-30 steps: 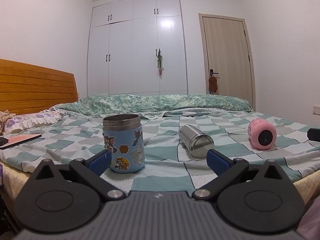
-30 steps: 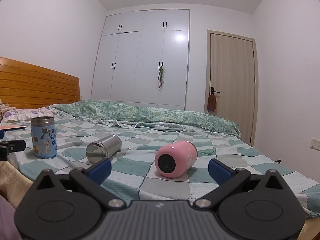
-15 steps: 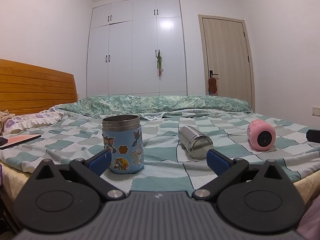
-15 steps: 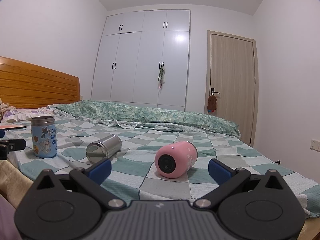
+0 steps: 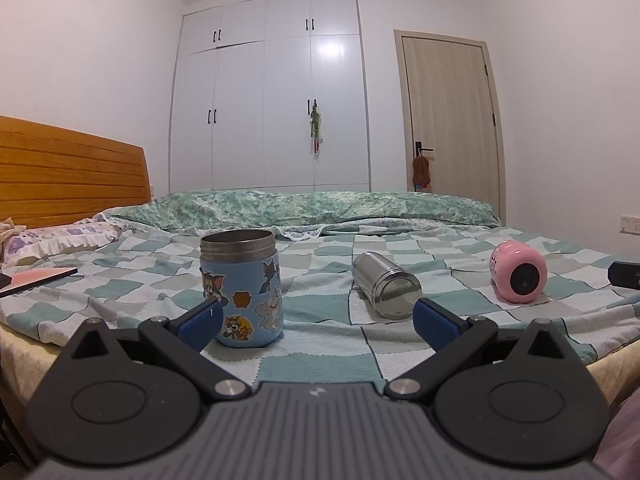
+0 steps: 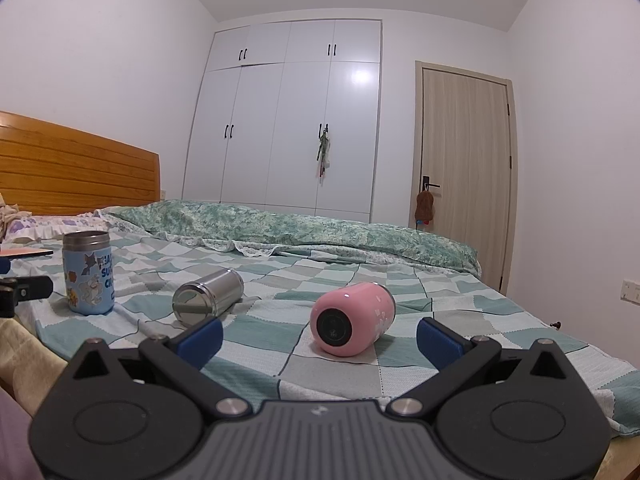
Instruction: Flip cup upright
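Note:
A blue cartoon-sticker cup (image 5: 242,288) stands upright on the bed, mouth up; it also shows in the right wrist view (image 6: 88,273). A steel cup (image 5: 386,284) lies on its side in the middle; it also shows in the right wrist view (image 6: 209,297). A pink cup (image 5: 519,277) lies on its side at the right; in the right wrist view it (image 6: 352,319) sits just ahead between my fingers. My left gripper (image 5: 316,322) is open and empty, near the blue cup. My right gripper (image 6: 319,336) is open and empty, short of the pink cup.
The checkered bedspread (image 5: 320,340) covers the bed. A folded green quilt (image 5: 320,206) lies at the far side. A wooden headboard (image 5: 68,172) and pillow are at the left, with a flat pink item (image 5: 36,278) beside them. A wardrobe and door stand behind.
Both views have shifted only slightly; the cups have not moved and both grippers stay open.

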### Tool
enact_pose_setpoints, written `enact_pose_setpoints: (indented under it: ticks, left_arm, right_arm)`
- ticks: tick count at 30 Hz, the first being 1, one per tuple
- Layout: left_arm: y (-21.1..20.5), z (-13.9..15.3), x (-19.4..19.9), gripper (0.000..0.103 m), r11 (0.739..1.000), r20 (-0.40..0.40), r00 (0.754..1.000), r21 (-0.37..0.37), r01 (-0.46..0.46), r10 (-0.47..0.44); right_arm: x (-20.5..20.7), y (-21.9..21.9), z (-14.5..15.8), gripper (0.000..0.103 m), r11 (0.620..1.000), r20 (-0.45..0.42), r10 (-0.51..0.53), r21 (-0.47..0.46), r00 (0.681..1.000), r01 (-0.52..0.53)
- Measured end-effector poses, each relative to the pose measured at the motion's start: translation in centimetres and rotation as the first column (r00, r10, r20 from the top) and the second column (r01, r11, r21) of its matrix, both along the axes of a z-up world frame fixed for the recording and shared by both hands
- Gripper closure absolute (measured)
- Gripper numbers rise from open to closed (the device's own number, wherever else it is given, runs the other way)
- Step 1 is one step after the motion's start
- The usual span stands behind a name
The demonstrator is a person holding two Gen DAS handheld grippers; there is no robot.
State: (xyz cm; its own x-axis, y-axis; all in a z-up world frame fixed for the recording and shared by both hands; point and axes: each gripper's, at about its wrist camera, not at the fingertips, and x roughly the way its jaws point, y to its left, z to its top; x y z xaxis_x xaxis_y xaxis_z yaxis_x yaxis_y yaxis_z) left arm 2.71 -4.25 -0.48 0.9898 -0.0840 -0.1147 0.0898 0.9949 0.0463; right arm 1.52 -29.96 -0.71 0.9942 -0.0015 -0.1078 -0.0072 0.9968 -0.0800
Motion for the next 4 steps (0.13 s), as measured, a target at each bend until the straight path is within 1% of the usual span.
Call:
enact_pose_setpoints:
  ticks: [4]
  left_arm:
    - [-0.08, 0.03, 0.07, 0.0, 1.0, -0.001, 1.0, -0.007, 0.001, -0.001]
  right_arm:
    - [-0.05, 0.04, -0.03, 0.0, 1.0, 0.0, 0.0, 0.0, 1.0, 0.0]
